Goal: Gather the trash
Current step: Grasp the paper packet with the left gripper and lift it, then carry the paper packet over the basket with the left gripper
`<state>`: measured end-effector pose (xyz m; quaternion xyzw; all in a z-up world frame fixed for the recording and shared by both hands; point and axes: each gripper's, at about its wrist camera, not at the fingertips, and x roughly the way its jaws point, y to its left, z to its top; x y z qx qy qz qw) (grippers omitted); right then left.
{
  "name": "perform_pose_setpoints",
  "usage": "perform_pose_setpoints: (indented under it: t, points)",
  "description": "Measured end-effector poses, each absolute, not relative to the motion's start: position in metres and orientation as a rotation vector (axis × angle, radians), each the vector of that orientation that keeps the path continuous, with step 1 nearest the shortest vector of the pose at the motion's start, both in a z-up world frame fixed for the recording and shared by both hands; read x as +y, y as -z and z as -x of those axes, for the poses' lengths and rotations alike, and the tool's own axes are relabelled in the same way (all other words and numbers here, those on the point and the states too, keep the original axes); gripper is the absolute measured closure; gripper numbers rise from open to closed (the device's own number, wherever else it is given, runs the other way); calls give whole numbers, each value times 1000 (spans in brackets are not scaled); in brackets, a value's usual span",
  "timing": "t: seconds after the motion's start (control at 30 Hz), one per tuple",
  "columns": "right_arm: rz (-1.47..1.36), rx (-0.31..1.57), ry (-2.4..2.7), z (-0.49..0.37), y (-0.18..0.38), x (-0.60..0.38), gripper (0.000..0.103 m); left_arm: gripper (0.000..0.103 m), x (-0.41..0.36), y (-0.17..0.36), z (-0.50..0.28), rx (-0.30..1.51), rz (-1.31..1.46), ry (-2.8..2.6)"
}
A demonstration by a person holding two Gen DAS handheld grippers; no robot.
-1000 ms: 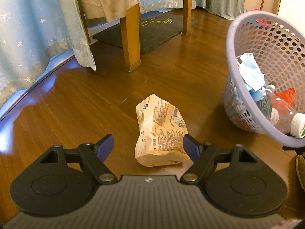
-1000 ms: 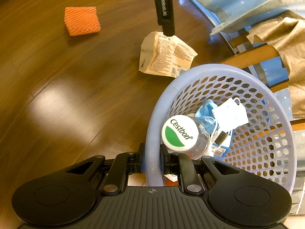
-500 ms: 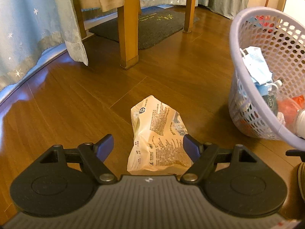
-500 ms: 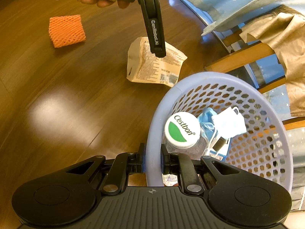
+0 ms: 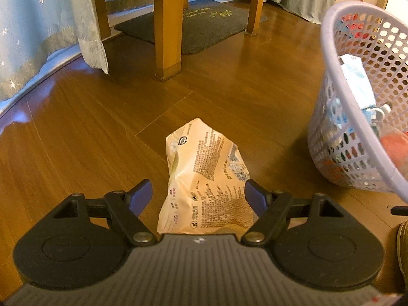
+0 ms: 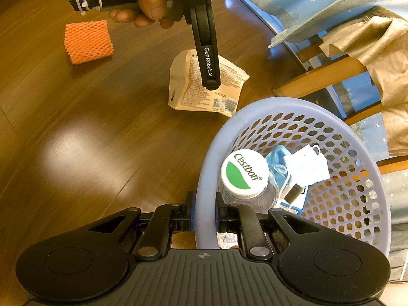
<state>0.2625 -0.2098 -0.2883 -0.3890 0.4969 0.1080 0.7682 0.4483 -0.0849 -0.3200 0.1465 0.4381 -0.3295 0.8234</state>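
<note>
A crumpled tan paper packet (image 5: 204, 186) lies on the wooden floor, also visible as the tan packet (image 6: 193, 91) in the right wrist view. My left gripper (image 5: 199, 196) is open, its blue-tipped fingers on either side of the packet's near end. Seen from the right wrist view, the left gripper (image 6: 211, 83) hangs just over the packet, held by a hand. The lavender mesh basket (image 6: 204, 186) holds a capped water bottle (image 6: 244, 176), a blue glove and a white mask. My right gripper (image 6: 204, 210) is shut on the basket's rim.
An orange foam net (image 6: 88, 42) lies on the floor at the far left. Wooden table legs (image 5: 167, 25), a dark mat (image 5: 201, 25) and pale blue curtains (image 5: 38, 30) stand beyond the packet. The basket (image 5: 357, 102) sits to the packet's right.
My left gripper has come down and forward, so the packet now lies between its open fingers. The right gripper keeps its hold on the basket rim.
</note>
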Motion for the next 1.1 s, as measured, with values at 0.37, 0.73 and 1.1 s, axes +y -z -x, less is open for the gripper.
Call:
perform_pose_setpoints:
  t: [0.37,0.73,1.1]
  points:
    - [844,1079,-239,-260,289,-211,93,80,-84,331,-452,998,-281,720]
    - [842,1078,-239,-258,290,-211,93,103,-82,318,-436,982,-307,751]
    - [843,1080,-242,-256,290,-212,93,103,-67,280,-417,929,-325,779]
